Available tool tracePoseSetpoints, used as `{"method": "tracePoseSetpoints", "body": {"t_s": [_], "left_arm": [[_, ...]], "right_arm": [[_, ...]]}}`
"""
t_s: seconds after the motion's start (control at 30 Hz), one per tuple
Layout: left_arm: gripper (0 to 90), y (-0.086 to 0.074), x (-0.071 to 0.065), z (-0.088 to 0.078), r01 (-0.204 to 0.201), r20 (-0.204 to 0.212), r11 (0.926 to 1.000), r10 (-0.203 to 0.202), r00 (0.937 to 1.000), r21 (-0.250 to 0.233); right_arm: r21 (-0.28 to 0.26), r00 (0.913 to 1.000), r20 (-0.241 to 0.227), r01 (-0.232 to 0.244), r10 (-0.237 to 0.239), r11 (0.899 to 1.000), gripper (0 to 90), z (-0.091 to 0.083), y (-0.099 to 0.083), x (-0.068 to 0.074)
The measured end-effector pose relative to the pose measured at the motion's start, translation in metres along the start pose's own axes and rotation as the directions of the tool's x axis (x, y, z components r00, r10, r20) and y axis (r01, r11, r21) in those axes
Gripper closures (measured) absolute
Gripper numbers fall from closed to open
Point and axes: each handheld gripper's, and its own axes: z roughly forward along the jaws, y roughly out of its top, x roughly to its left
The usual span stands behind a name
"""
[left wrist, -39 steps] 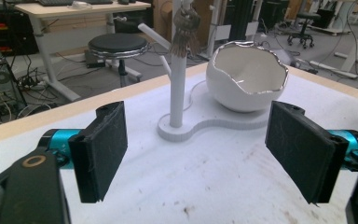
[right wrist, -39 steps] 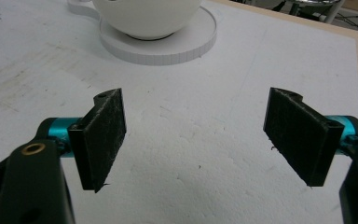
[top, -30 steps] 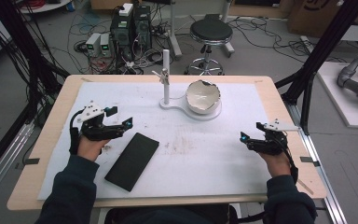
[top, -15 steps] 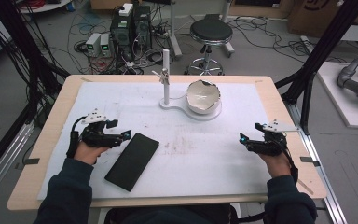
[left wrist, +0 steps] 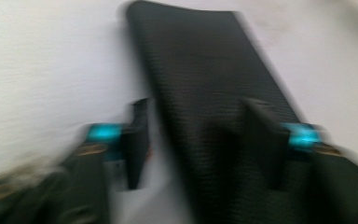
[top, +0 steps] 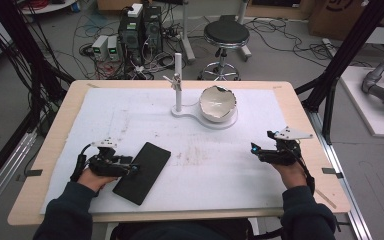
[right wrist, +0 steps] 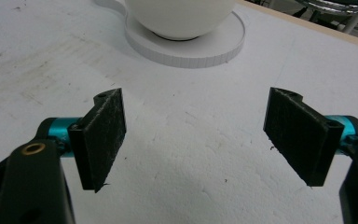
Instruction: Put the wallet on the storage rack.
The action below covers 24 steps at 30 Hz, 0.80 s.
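The black phone (top: 142, 172) lies flat on the white mat (top: 200, 165) at the near left of the bench (top: 50, 150). The left tool (top: 130, 169) sits low at its left edge; its jaws have just been closing, one on either side of the phone's end, but blur hides whether they press it. The right tool (top: 256, 150) rests at the near right, jaws wide apart with nothing between, facing the white bowl (top: 219, 103) on its round stand.

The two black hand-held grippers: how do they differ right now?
The left gripper sits over the near end of the flat black slab, which lies between its jaws; they have just been closing. The right gripper stands wide open over bare white table cover, holding nothing. Left view is blurred, right view sharp. Both have black pads and teal fittings.
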Motion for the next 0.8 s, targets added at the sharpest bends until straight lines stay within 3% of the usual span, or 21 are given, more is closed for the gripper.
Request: {"method": "tracePoseSetpoints", "body": {"t_s": [0.1, 0.2, 0.53, 0.7, 0.8], "left_arm": [[54.6, 0.001, -0.001, 0.004, 0.012, 0.014, 0.9999, -0.012, 0.9998, 0.002], [63.8, 0.008, -0.007, 0.013, 0.008, -0.008, 0.9997, -0.008, 0.9999, -0.024], [70.4, 0.034, -0.016, 0.038, -0.024, -0.034, 0.9997, 0.024, 0.9991, -0.002], [73.1, 0.056, -0.031, 0.059, -0.082, -0.022, 0.9967, 0.082, 0.9964, 0.001], [74.7, 0.068, -0.043, 0.065, -0.145, -0.019, 0.9894, 0.145, 0.9893, 0.009]], "right_arm": [[0.007, 1.0000, -0.002, -0.001, 0.001, 1.000, 21.1, 0.001, 0.000, 0.001], [0.010, 1.0000, -0.003, 0.005, -0.005, 1.000, 21.1, 0.003, 0.001, 0.002], [0.011, 1.0000, 0.004, -0.005, 0.005, 1.000, 21.1, 0.003, 0.001, 0.001], [0.007, 0.9999, -0.002, -0.011, 0.011, 1.000, 21.1, 0.002, 0.001, 0.001], [-0.003, 0.9999, -0.011, -0.011, 0.011, 1.000, 21.1, 0.003, 0.002, 0.002]]}}
